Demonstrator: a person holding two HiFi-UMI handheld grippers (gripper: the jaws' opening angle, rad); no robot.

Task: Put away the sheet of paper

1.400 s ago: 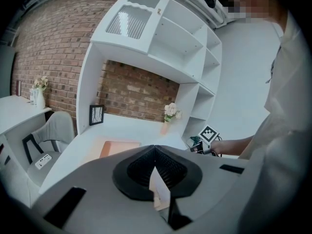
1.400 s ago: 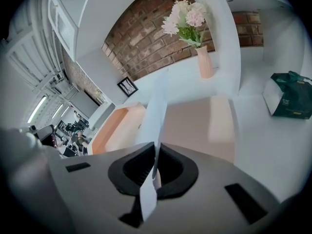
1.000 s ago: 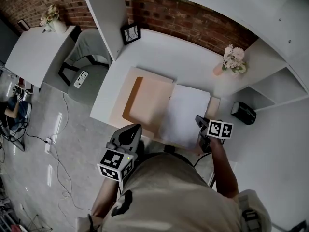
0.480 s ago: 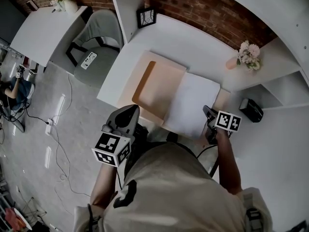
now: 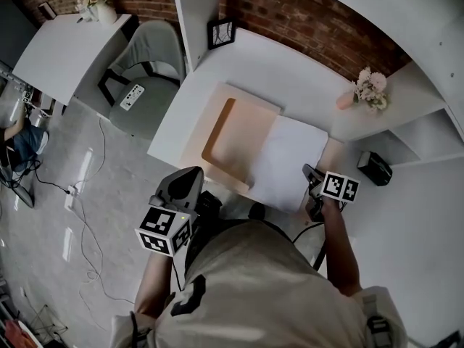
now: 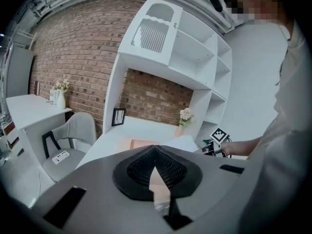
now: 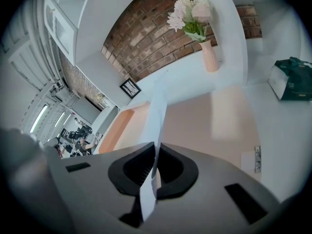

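Paper lies at frame centre on counter, left edge against right side of peach tray. Right hand-held gripper at paper's lower-right corner. Left hand-held gripper off counter edge, lower left.

Left gripper view: jaws together at tips, nothing between; tray and paper beyond, mid-frame.

Right gripper view: jaws clamped on paper edge, sheet running edge-on up centre; vase upper right.

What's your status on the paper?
Right gripper shut on sheet of paper, near edge. Left gripper shut, empty, short of desk. Peach tray alongside, nothing in it.
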